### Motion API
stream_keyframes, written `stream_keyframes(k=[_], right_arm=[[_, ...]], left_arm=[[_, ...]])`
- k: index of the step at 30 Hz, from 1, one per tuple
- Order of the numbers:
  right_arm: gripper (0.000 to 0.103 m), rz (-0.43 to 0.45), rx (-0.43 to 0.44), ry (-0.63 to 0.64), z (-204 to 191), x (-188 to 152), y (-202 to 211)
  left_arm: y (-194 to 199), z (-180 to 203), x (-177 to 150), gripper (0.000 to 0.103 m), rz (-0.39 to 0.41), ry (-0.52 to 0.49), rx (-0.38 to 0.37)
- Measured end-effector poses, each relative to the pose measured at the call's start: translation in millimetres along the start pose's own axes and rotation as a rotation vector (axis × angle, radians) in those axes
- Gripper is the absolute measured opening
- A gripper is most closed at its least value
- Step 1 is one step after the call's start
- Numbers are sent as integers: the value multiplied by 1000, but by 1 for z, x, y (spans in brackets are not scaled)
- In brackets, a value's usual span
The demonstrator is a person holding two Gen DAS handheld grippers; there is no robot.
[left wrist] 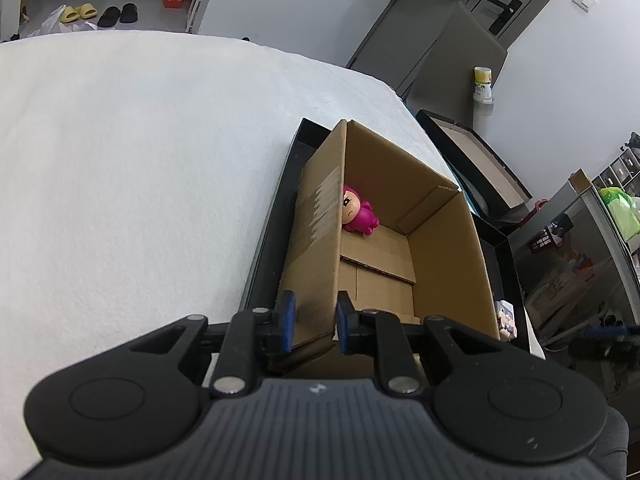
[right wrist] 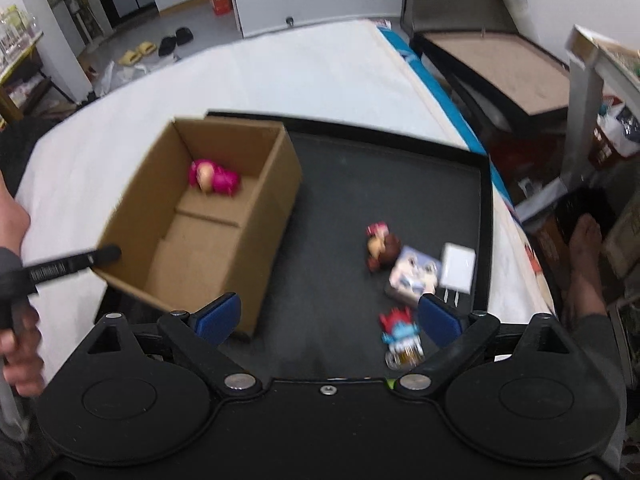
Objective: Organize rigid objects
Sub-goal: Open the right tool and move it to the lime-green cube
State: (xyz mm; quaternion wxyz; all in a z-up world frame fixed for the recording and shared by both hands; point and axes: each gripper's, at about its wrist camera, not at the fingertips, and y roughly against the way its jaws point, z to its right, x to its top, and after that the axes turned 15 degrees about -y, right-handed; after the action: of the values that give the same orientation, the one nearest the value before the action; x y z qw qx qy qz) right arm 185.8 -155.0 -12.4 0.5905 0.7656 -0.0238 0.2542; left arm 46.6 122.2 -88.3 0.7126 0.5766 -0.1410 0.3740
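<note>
I see one white-covered table (left wrist: 140, 160) filling most of both views, its far edges cut off by the frame. On it lies one black tray (right wrist: 400, 168) with a raised rim; from the left wrist only thin strips of that rim show around the box.

One open cardboard box (right wrist: 248, 184) stands in the tray's left part, its long axis running away from me toward the far rim. My left gripper (left wrist: 316, 322) is clamped on the box's near-left wall, the blue pads (left wrist: 289, 320) pressed to either side of the cardboard. From the right wrist I see only its dark tip at that wall, plus part of the hand (right wrist: 16, 344) carrying it.

My right gripper (right wrist: 328, 316) hangs over the tray with its jaws spread wide and nothing between them; this view is motion-blurred.

Inside the box, one pink figure (left wrist: 356, 214) lies on its side against the far-left corner, head toward the left wall.

On the bare tray I count four small things, close together near the right rim: one patterned little box (right wrist: 414, 276), one white charger (right wrist: 458, 268) with its prongs pointing toward me, one brown-haired figure (right wrist: 382, 248) lying down, and one red-and-blue figure (right wrist: 400, 338) nearest my right fingers. Blur hides their details.
</note>
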Motion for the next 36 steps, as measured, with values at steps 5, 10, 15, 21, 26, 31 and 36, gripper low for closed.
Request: stream_keyframes(k=[5, 10, 15, 21, 26, 31, 36], right_arm=[[88, -47, -29, -42, 18, -12, -11], [77, -101, -64, -132, 44, -19, -25], [71, -161, -96, -184, 67, -30, -41], [66, -207, -104, -234, 81, -40, -56], [65, -232, -152, -202, 81, -48, -72], [51, -212, -180, -190, 77, -49, -74], [51, -177, -151, -174, 70, -40, -63]], left_arm=[[-1, -1, 0, 19, -1, 3, -2], [-1, -1, -1, 19, -1, 2, -2], [-1, 0, -1, 19, -1, 2, -1], [-1, 0, -1, 19, -1, 3, -2], [-1, 0, -1, 19, -2, 3, -2], [-2, 0, -1, 19, -2, 6, -3], [-3, 1, -1, 19, -3, 4, -1]])
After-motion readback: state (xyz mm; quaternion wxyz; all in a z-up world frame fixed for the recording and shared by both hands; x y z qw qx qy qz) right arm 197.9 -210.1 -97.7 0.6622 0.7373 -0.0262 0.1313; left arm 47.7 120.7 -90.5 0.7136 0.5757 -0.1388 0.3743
